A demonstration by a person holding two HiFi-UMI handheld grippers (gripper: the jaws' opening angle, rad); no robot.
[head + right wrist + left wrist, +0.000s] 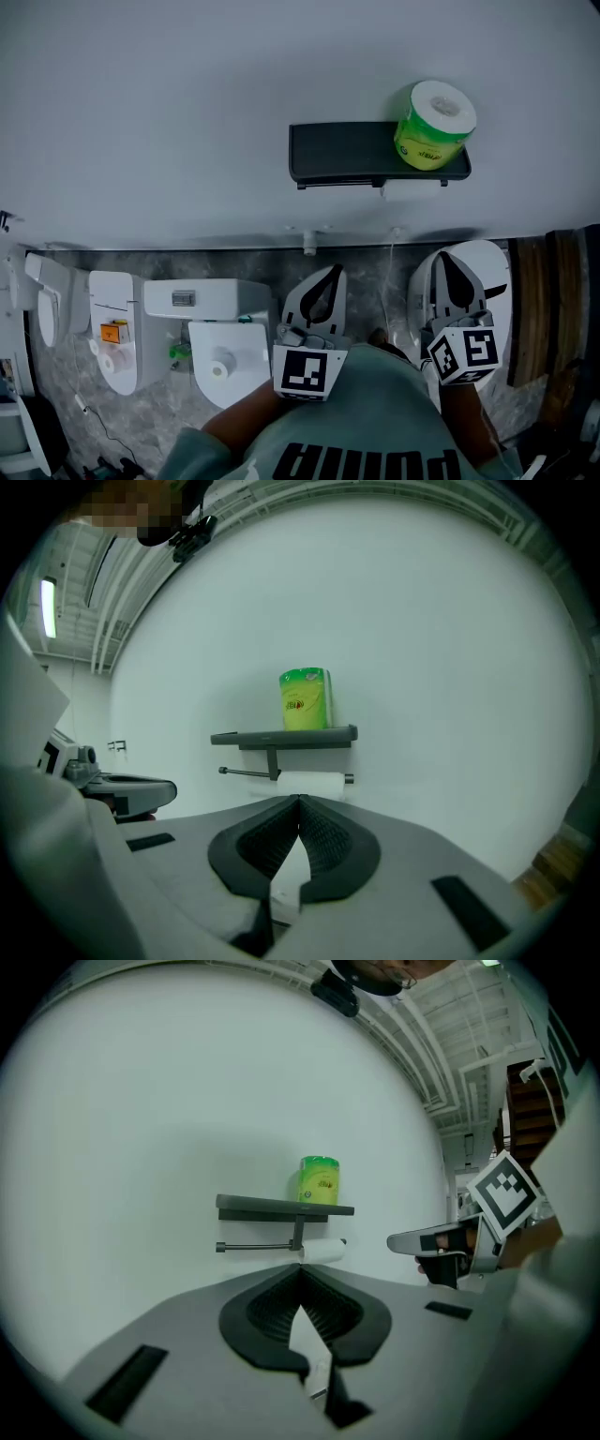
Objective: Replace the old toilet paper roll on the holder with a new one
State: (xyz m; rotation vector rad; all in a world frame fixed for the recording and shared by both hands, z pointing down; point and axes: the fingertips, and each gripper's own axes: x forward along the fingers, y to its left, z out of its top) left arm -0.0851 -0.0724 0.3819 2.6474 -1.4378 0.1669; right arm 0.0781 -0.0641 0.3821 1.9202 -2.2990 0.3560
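Landmark: I looked down at a pale wall carrying a dark shelf (347, 155). I place everything else from that shelf.
On the shelf: the new roll (434, 125), in a green wrapper, stood upright on the shelf's right end.
Under the shelf: the old roll (312, 783), white, hung on the holder bar (246, 772) just beneath the shelf's right half, almost directly below the new roll.
Axis: the old roll lay level, its long axis running along the wall, parallel to the shelf's front edge.
Left hand: the left gripper (336, 274) was well short of the shelf, below its middle. Its fingers were pressed together, with nothing between them.
Right hand: the right gripper (445, 261) was well short of the shelf, below its right end. Its fingers met tip to tip, empty.
Bearing: from both pairs of fingers the old roll lay ahead and a little above, well apart. Neither gripper touched the shelf or either roll.
Nearer: I judged the right gripper better lined up with the old roll.
Ahead: I judged the fingers would have to open before closing across the old roll's width.
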